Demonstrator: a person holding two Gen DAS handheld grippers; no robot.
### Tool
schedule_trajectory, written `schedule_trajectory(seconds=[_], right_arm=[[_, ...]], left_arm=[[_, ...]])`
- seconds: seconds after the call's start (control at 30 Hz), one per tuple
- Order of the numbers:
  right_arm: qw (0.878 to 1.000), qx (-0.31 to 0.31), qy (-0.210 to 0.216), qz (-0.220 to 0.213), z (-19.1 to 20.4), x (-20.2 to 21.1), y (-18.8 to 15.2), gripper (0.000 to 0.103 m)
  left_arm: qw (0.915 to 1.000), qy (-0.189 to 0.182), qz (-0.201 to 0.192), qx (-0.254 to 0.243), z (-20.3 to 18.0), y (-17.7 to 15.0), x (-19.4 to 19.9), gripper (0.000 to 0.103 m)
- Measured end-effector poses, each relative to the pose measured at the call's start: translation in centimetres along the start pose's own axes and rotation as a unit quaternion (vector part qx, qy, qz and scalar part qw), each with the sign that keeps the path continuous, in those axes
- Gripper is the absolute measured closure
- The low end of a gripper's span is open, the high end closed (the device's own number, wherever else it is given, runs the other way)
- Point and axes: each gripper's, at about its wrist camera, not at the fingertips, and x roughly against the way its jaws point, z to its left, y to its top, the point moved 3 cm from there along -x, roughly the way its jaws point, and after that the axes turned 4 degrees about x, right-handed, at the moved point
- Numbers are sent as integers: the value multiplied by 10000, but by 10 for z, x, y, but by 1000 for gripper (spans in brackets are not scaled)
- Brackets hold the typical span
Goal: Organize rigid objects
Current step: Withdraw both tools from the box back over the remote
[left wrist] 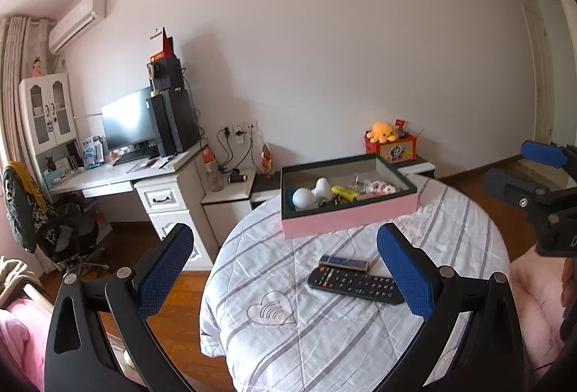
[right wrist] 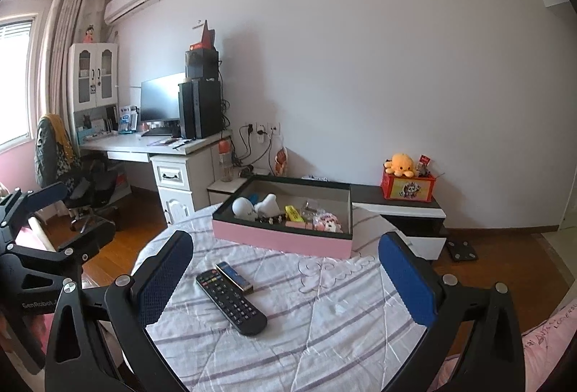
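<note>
Overhead-ish, both wrist views look down on a round table (left wrist: 324,338) under a striped quilted cloth, nothing held.

Left gripper (left wrist: 285,269): jaws spread wide, empty, hovering above the near table edge. Right gripper (right wrist: 285,274): likewise spread wide, empty.

View differences: left view catches the right gripper's blue pad and black frame at far right, plus part of a hand (left wrist: 537,302) below it. Right view shows the left gripper's frame at far left, a window (right wrist: 14,82), and a dark flat object on the floor by the low cabinet. An embroidered heart on the cloth shows only in the left view.

Black remote (left wrist: 355,285) lies flat near table centre, well short of the pink box (left wrist: 348,211). In the left view its long axis runs roughly left to right; in the right view it runs diagonally from upper left to lower right, coloured buttons at the far end. A small blue-and-gold bar (left wrist: 343,262) lies just beside it, roughly parallel, on the box side.

Box sits at the far table edge, open-topped, holding two white bulb-like pieces, a yellow marker and small oddments.

Open cloth lies in front of the remote toward the near edge, and to its right.
</note>
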Motion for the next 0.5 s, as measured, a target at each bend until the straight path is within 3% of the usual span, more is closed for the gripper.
schedule_trajectory(seconds=[0.5], right_arm=[[9988,-177,65,450,-8,-30,-22,0]], left_arm=[[9987,68,502,-54,-3,-19,-36,0]])
